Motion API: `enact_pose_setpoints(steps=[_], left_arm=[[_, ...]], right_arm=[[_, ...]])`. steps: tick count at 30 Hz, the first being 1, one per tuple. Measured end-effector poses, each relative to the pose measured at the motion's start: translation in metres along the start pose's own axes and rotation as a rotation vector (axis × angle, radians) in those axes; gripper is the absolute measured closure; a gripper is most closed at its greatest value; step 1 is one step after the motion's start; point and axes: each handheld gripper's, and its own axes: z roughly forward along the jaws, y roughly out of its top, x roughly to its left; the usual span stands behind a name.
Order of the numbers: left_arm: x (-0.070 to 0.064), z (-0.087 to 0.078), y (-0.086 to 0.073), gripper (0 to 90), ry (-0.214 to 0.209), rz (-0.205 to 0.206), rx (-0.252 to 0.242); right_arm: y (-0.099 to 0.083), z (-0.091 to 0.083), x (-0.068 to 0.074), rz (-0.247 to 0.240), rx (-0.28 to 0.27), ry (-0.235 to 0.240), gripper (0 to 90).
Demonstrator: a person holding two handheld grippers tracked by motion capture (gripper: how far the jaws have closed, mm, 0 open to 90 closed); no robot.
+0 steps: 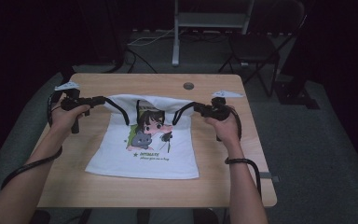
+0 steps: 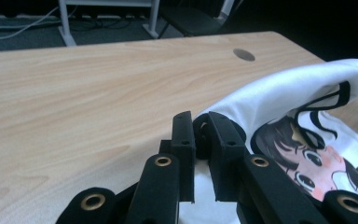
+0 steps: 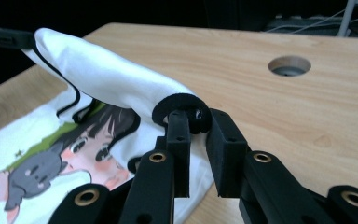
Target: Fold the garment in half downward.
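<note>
A white T-shirt (image 1: 144, 161) with a cartoon girl and grey cat print lies on the wooden table (image 1: 135, 81). Its hem is toward the near edge and its top edge is lifted off the wood. My left gripper (image 1: 103, 99) is shut on the raised left corner; in the left gripper view the jaws (image 2: 200, 128) pinch white cloth (image 2: 279, 91) with black trim. My right gripper (image 1: 186, 108) is shut on the right corner; in the right gripper view a black-trimmed edge sits between the jaws (image 3: 193, 119), and the cloth (image 3: 107, 74) stretches away to the other gripper.
A round cable hole (image 1: 188, 86) lies in the table behind the shirt, also seen as a hole (image 3: 289, 66) close to my right jaws. Bare wood flanks the shirt on both sides. A folding chair (image 1: 256, 46) and a metal stand (image 1: 176, 32) are on the floor beyond.
</note>
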Motion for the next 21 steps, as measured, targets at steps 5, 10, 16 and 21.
enact_pose_setpoints(steps=[5,10,16,21], left_arm=[[-0.001,0.002,-0.006,81.5,0.001,0.002,0.019],[-0.002,0.003,-0.013,81.4,0.005,0.016,0.036],[-0.006,0.002,-0.016,81.5,0.01,0.05,0.05],[-0.009,0.001,-0.021,81.3,0.022,0.098,0.073]], right_arm=[[-0.006,0.002,0.001,-0.01,0.028,-0.006,79.5],[-0.016,0.004,0.003,-0.027,0.06,-0.007,79.4],[-0.023,0.005,0.007,-0.045,0.073,-0.003,79.4],[-0.027,0.006,0.008,-0.053,0.081,-0.004,79.4]])
